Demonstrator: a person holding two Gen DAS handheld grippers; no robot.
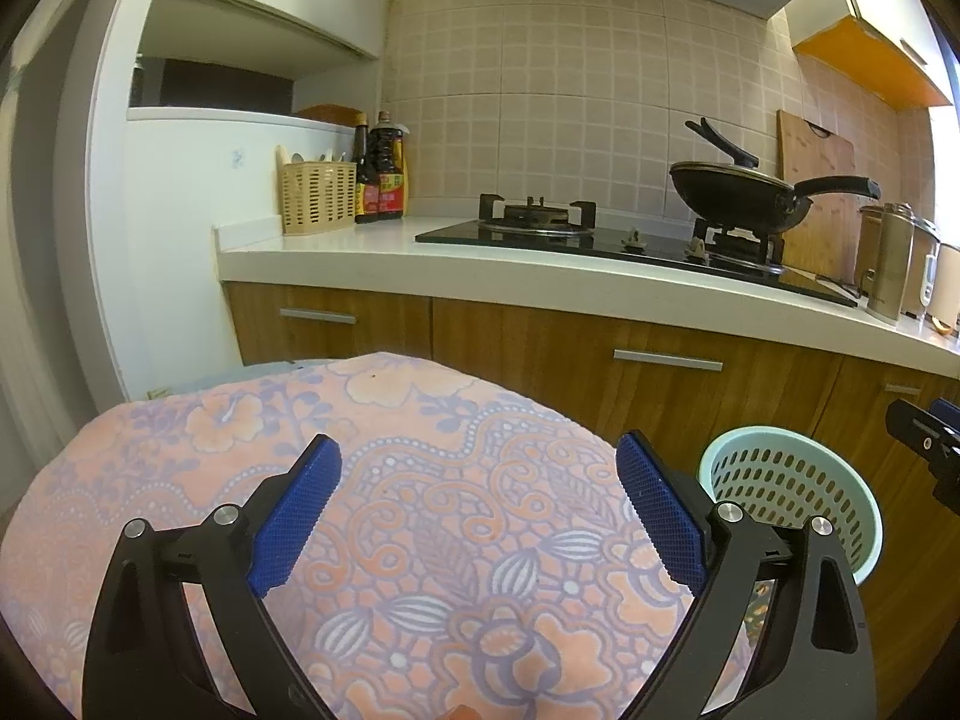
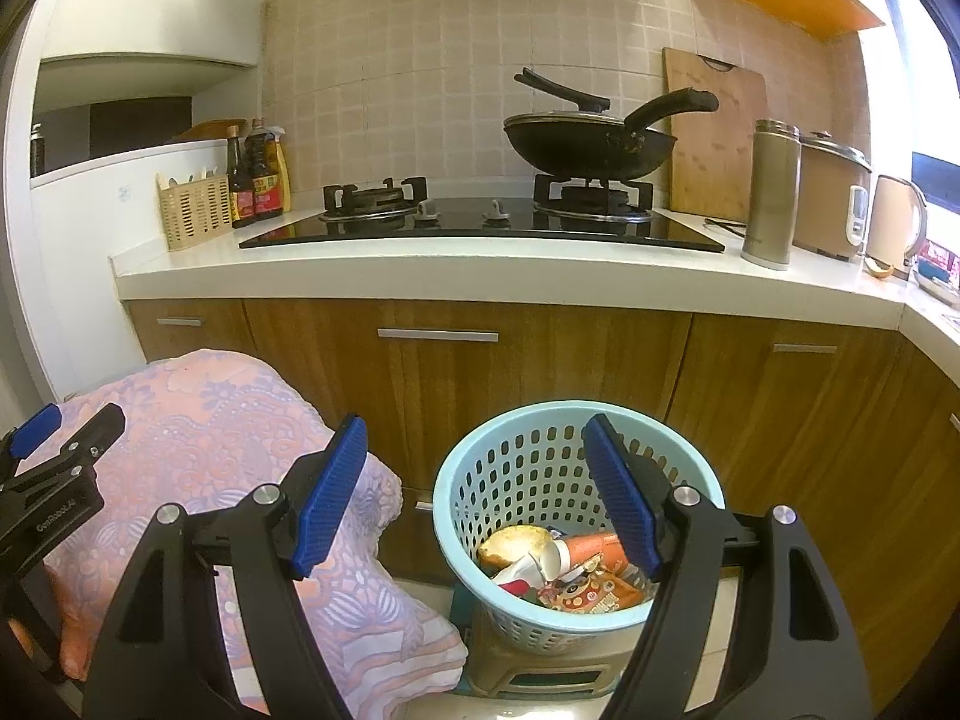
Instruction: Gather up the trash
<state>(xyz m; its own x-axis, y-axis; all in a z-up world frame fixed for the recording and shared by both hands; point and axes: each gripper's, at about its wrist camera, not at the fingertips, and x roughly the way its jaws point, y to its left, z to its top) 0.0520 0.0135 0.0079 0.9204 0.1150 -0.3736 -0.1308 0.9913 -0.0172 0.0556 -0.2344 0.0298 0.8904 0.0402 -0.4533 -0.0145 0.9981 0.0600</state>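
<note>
"GenRobot.AI" on left tongs (image 2: pixel 51 456) body; bottle labels, snack wrapper print unreadable.

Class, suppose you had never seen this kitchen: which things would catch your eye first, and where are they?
First, the pale blue basket on a low stool by the wooden cabinets, holding wrappers and a cup. Left of it lies the pink floral cloth under the open left gripper. Up on the stove sits a black wok.

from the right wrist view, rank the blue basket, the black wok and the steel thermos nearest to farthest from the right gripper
1. Blue basket: directly below the open right gripper, on a stool, trash inside.
2. Steel thermos: upper right, near the counter's front edge.
3. Black wok: on the right burner, nearer the tiled wall.
</note>
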